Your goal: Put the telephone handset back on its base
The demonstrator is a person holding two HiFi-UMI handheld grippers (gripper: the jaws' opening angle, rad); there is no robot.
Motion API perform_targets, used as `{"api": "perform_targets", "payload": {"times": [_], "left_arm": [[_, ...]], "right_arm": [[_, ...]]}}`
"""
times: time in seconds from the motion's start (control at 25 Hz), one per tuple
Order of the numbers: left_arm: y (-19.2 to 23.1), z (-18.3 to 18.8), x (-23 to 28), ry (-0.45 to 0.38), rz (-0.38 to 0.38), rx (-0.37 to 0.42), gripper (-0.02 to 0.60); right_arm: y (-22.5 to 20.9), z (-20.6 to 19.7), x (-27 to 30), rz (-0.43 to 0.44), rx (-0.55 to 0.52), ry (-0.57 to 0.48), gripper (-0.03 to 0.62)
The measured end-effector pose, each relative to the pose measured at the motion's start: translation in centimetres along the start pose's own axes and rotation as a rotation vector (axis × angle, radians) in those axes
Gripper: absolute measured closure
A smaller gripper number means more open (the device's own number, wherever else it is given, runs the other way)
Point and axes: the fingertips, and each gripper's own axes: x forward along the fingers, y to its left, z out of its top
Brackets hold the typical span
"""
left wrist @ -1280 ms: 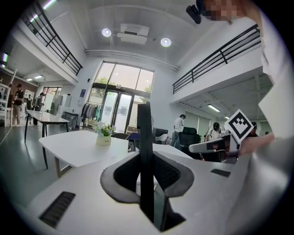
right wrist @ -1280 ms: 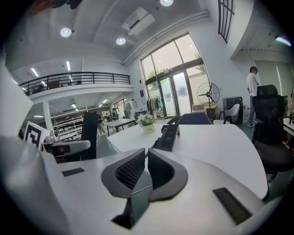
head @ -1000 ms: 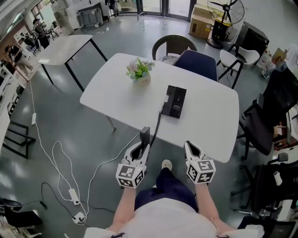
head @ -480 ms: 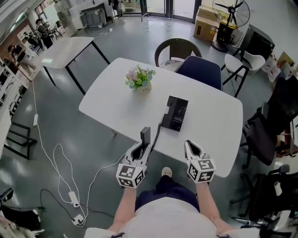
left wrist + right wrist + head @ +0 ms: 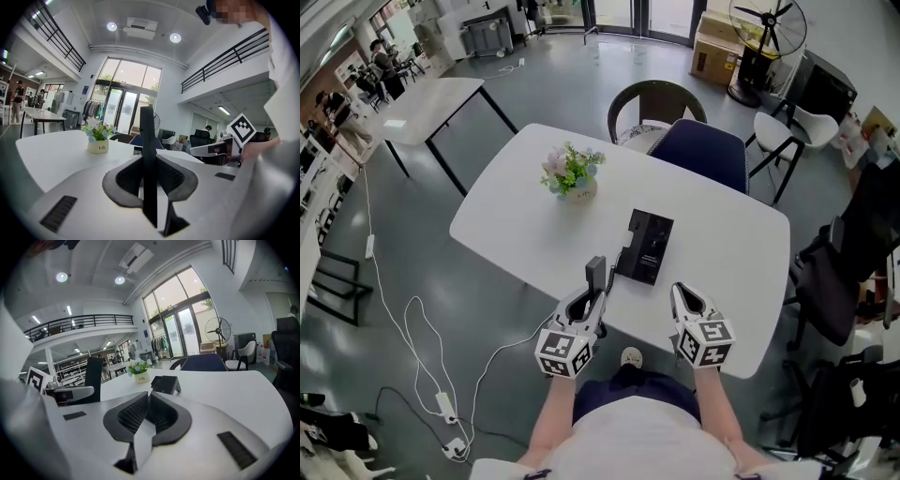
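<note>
The black telephone base [image 5: 645, 247] lies on the white table [image 5: 534, 225], right of the middle; it also shows in the right gripper view [image 5: 165, 384]. My left gripper [image 5: 592, 298] is shut on the black handset [image 5: 595, 276], which stands upright at the table's near edge, just left of the base. A coiled cord [image 5: 617, 267] links the two. In the left gripper view the handset [image 5: 147, 140] is a dark bar clamped between the jaws of that gripper [image 5: 149, 173]. My right gripper [image 5: 680, 295] hovers at the near edge with its jaws together and empty [image 5: 145, 416].
A small pot of flowers [image 5: 572, 178] stands on the table's far left part. Two chairs [image 5: 698, 150] are at the far side, and a black office chair [image 5: 844, 281] at the right. A white cable [image 5: 422, 337] trails over the floor on the left.
Both grippers have moved forward to the table's near edge, the left one carrying the handset. The phone base now lies nearer to them.
</note>
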Motion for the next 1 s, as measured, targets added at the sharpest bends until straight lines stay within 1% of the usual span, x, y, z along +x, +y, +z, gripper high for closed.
{"api": "perform_targets", "payload": {"times": [0.32,0.76,1.0], "left_arm": [[0.2,-0.3,2.7,0.01,-0.014,-0.016,0.495],[-0.2,-0.5,3.3,0.028,-0.045,-0.023,0.495],[-0.1,-0.6,3.6,0.043,-0.075,-0.025,0.495]], "right_arm": [[-1.8,0.6,1.7,0.004,0.001,0.002,0.553],[-1.6,0.1,1.9,0.01,0.008,0.019,0.553],[-1.2,-0.7,2.1,0.006,0.027,0.029,0.553]]}}
